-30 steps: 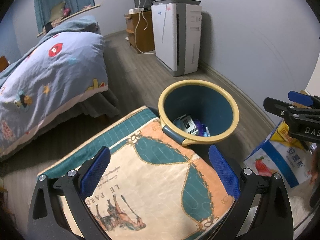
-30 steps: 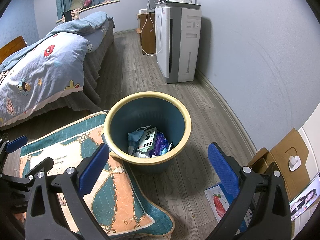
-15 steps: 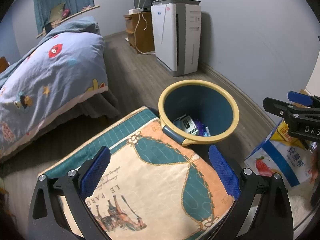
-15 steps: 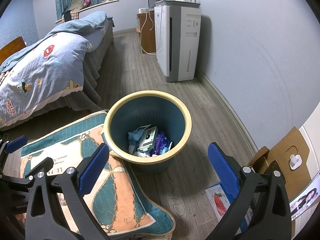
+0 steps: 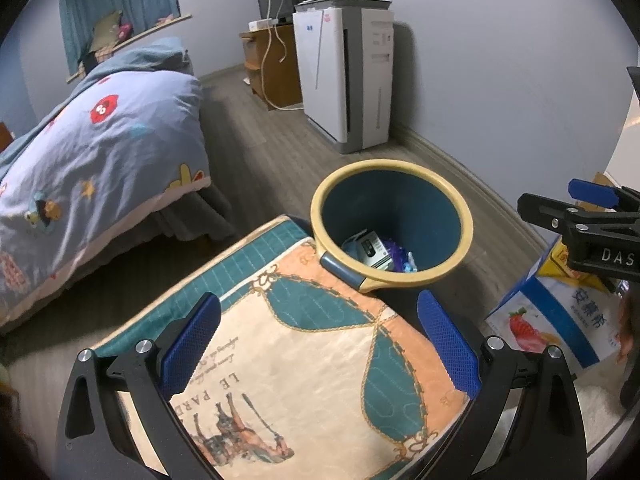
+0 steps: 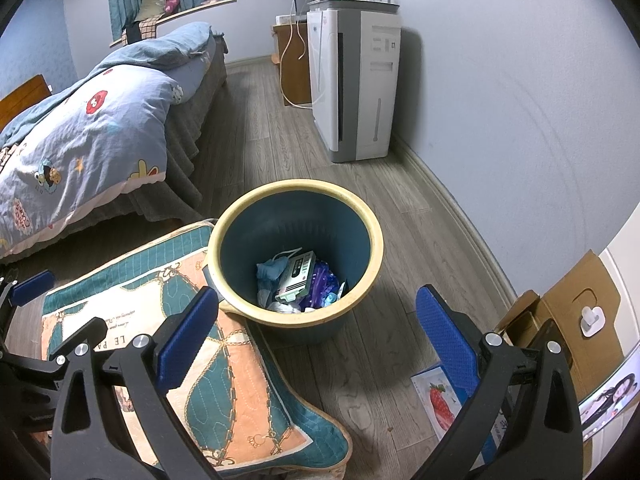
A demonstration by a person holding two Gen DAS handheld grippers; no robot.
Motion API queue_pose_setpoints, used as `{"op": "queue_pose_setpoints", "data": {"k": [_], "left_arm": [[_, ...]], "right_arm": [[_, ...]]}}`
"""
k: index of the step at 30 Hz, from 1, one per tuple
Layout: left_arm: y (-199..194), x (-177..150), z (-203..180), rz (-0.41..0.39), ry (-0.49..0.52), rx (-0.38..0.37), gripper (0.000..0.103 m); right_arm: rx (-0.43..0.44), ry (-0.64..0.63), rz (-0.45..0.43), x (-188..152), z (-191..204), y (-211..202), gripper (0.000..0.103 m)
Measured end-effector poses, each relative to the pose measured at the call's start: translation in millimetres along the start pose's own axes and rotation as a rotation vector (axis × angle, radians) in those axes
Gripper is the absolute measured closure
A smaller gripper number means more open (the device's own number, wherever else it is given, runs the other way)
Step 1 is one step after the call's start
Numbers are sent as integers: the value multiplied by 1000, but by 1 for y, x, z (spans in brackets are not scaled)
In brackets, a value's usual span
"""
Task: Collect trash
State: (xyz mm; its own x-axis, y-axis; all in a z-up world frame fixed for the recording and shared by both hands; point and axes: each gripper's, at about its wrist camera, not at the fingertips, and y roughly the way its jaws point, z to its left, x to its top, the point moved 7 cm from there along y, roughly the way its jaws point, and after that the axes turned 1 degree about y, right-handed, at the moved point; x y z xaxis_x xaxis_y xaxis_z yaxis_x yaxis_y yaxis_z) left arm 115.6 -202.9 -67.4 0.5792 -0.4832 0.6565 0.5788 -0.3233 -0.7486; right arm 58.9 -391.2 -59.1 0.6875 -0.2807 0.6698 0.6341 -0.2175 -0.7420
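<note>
**At frame centre: a bin with trash in it, both grippers empty**

In the middle of both wrist views stands a round blue bin (image 6: 296, 260) with a cream rim, set on grey wood flooring. Its bottom holds trash (image 6: 298, 280): a small printed box, crumpled blue and purple wrappers and some white scraps. A patterned cushion (image 5: 304, 364) in teal, peach and cream fills the lower left of each frame, its corner touching the bin's rim.

The left gripper (image 5: 318, 340) hangs over the cushion at the bottom of its view, blue pads spread wide with nothing between them. The right gripper (image 6: 316, 328) sits low in its own view, jaws likewise apart and empty, framing the bin's near side.

A blue-and-white carton (image 5: 560, 320) with a strawberry picture lies on the floor at the lower right, near the bin. A bed (image 6: 88, 132) occupies the upper left; a white air purifier (image 6: 354, 88) stands against the wall, upper centre.
</note>
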Motion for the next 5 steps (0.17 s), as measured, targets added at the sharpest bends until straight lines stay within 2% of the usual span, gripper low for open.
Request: {"op": "queue_pose_setpoints", "data": {"k": [5], "left_arm": [[-1,2,3,0,-11,19,5]], "right_arm": [[-1,1,4,-2,0,0,6]]}}
